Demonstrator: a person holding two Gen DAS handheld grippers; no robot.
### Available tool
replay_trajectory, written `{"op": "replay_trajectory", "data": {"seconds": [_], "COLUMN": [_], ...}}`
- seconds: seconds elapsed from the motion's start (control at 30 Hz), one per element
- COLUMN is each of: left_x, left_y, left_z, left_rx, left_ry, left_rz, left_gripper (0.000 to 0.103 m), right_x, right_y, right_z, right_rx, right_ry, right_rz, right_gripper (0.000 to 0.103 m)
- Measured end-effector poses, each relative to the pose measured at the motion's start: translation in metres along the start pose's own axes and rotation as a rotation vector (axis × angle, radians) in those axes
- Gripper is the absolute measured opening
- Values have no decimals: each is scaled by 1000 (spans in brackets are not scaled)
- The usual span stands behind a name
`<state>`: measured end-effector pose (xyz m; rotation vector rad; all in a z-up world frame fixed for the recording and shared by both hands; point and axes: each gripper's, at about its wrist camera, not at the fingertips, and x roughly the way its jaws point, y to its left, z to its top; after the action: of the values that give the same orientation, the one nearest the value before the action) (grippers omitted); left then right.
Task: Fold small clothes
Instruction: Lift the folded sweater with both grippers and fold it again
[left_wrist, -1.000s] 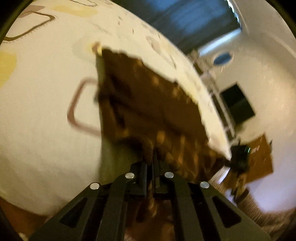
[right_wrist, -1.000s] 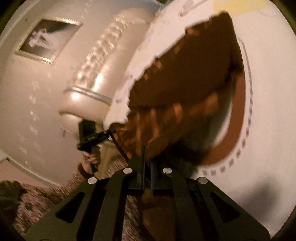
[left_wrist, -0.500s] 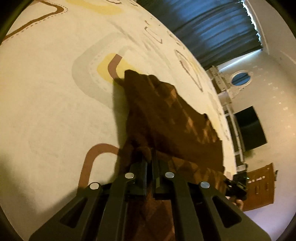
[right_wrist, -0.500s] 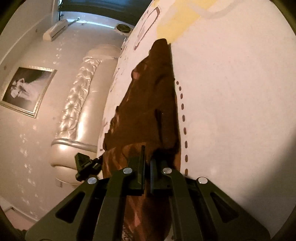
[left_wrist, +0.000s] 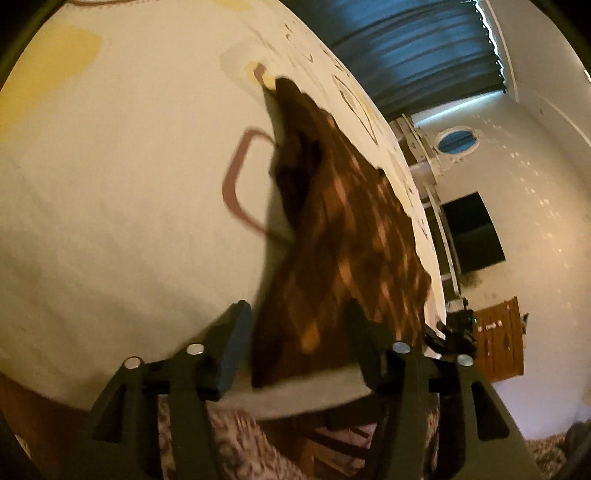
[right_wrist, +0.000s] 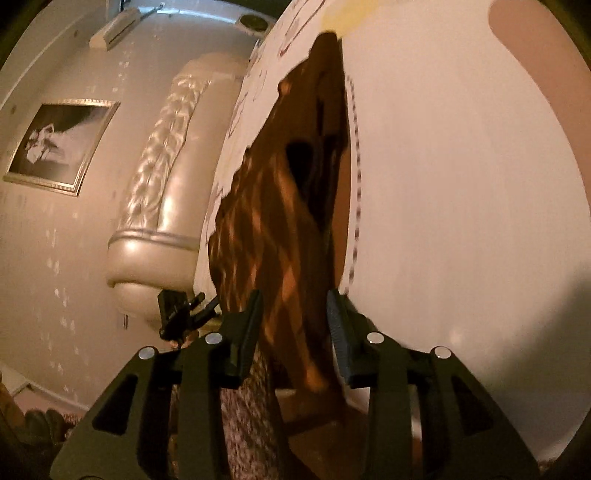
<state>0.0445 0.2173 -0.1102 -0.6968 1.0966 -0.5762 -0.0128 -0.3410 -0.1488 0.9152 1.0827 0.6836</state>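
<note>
As the brown diamond-checked cloth lies on the cream patterned bedspread, our left gripper & right gripper have just been opening; jaws apart, cloth edge between them at 6 o'clock, unpinched.

A cream patterned bedspread extends ahead of the jaws. A padded headboard and framed picture stand left of the jaws; dark curtains hang far ahead.

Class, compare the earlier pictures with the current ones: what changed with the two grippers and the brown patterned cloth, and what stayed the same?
Both grippers let go: the left gripper and right gripper, earlier clamped on the brown cloth, have just been opening, pads clear of its near edge. The cloth, earlier lifted, now lies on the bed cover. It remains on the same cover.
</note>
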Motion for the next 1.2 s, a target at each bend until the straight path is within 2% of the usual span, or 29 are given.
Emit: {"op": "replay_trajectory", "data": {"seconds": [0.17,0.33,0.4,0.7,0.8,0.9,1.0,1.2], "left_x": [17,22,22,14,15,19,25,34], "left_y": [2,9,7,15,9,-1,-7,-22], "left_z": [-12,-5,-5,-8,-9,-11,-11,-10], "left_rx": [1,-52,-35,-68,-39,2,27,70], "left_ry": [49,48,47,37,42,56,75,100], "left_rz": [6,-44,-36,-58,-48,-41,-20,40], "left_gripper": [55,59,59,59,59,59,53,52], "right_x": [6,11,14,25,30,34,39,52], "right_y": [-3,-6,-6,-4,-5,-1,1,3], "right_z": [-17,-28,-31,-32,-33,-34,-34,-36], "right_rx": [-1,2,5,10,27,2,-10,-34], "right_ry": [62,95,97,117,112,123,136,154], "right_rz": [15,37,53,94,115,96,74,22], "right_gripper": [36,39,42,42,41,37,26,6]}}
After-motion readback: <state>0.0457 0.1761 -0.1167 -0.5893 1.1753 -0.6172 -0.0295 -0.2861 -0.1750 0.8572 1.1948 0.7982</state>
